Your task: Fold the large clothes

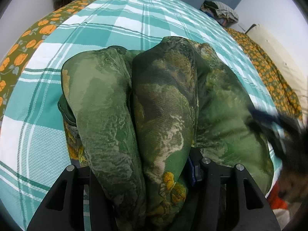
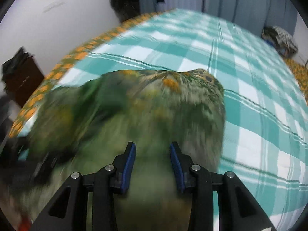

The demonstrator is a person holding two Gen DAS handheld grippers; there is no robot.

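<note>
We see a large green garment [image 1: 165, 104] of thin patterned fabric with yellow-orange flowers, bunched in thick folds on a bed covered by a teal-and-white checked blanket [image 1: 107, 25]. Under the blanket, an olive sheet with orange flowers [image 1: 32, 38] shows along the bed's edges.

In the left wrist view, two long rolls of the green garment run up between the fingers of our left gripper [image 1: 146, 175]. The black fingers are mostly buried under the cloth, and only one blue pad [image 1: 193, 173] shows at the right, pressed against the fabric, so we read the left gripper as grasping the garment.

In the right wrist view, which is blurred, our right gripper [image 2: 152, 154] hangs over the green heap with its blue pads [image 2: 128, 165] standing apart. The cloth lies below them, and nothing is pinched between them: the right fingers are released.

A striped pile of clothes [image 1: 224, 11] sits at the far corner by the wall.
</note>
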